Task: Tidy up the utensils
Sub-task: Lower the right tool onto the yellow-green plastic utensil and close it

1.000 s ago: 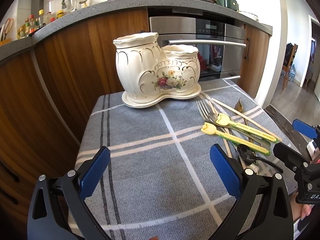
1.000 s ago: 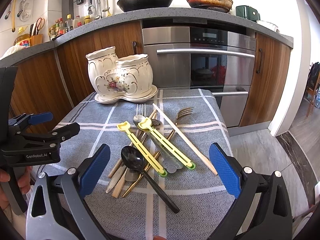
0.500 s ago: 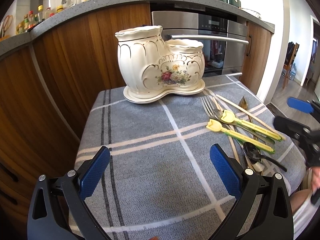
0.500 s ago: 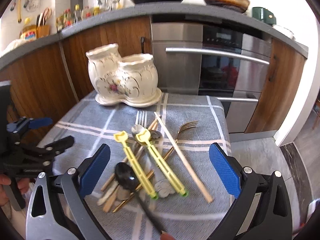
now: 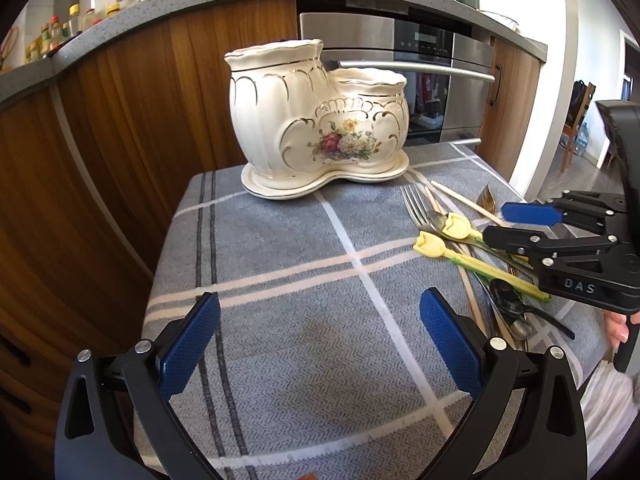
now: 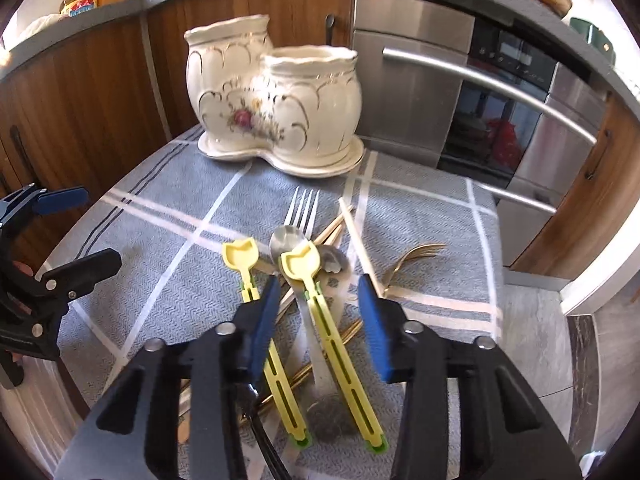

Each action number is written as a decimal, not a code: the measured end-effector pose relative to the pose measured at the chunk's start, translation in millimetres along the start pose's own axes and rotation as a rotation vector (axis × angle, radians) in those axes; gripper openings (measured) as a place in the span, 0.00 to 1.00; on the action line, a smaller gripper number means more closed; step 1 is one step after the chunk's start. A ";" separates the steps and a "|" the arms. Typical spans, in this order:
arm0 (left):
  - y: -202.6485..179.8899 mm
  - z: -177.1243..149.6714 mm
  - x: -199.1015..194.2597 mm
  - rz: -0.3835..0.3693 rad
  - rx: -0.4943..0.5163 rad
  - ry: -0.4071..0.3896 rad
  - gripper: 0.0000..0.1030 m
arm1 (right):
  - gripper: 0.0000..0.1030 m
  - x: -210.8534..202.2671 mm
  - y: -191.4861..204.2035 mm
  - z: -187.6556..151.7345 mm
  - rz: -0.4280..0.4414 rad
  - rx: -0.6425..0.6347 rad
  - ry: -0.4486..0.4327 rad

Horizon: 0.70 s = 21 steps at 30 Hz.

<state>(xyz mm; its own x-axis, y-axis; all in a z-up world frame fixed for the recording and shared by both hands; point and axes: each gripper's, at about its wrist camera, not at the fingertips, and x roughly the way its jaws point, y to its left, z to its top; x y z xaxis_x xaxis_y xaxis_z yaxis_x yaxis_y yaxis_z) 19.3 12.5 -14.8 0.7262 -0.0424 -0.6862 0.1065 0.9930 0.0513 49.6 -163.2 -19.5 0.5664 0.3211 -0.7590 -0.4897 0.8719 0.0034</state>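
Kitchen counter under grey checked cloth: ceramic holder at back, empty for sorting. Utensils heaped near right gripper, closing around yellow-handled one, not yet pinched. Left gripper open, empty, waiting.

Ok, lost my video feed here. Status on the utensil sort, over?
Left tool open, empty, over bare cloth. Right tool closing around the yellow scoop in the utensil pile, not pinched yet. Ceramic holder empty as far as visible. Nothing blocking.
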 end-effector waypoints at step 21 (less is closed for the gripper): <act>-4.9 1.2 4.3 -0.021 0.011 0.017 0.96 | 0.12 10.8 0.6 -4.9 0.010 -0.063 0.052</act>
<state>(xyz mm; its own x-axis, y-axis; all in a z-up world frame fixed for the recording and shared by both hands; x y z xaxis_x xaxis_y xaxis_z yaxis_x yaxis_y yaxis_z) 22.8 7.3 -17.1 0.7120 -0.0611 -0.6996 0.1293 0.9906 0.0450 52.1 -161.0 -30.9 0.5266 0.3084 -0.7922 -0.5366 0.8433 -0.0284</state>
